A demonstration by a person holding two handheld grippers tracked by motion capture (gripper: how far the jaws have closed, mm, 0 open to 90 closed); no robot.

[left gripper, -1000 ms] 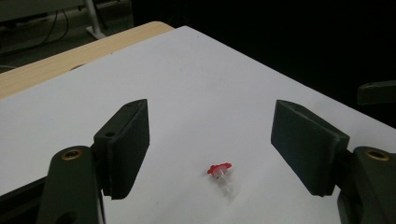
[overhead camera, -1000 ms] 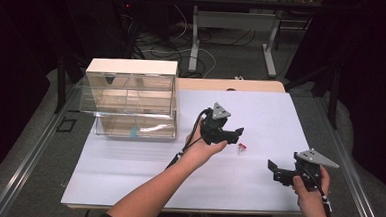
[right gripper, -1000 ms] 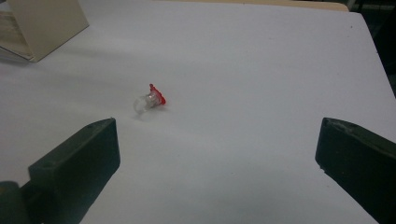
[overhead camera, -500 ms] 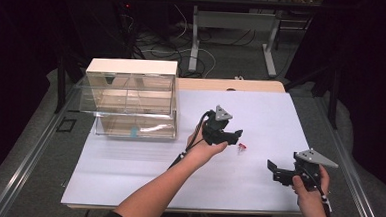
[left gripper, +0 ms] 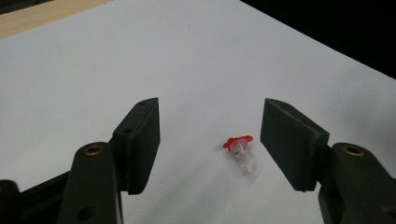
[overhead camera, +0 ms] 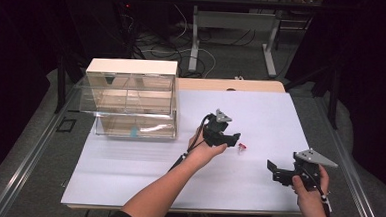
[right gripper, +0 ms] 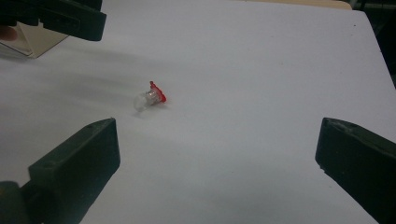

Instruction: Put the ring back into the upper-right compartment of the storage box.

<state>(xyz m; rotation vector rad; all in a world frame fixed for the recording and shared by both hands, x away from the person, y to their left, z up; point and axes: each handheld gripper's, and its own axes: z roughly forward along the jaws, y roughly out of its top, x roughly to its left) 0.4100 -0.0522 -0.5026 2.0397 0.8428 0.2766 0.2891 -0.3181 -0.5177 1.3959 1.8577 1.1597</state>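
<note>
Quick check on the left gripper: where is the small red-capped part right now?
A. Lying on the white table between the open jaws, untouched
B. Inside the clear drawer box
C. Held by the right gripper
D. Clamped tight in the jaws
A: in the left gripper view the part lies on the table between the left gripper's jaws, which have just been closing, with gaps on both sides.

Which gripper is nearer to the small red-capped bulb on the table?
Left. The left gripper brackets the bulb; the right gripper waits apart, nearer the person.
</note>
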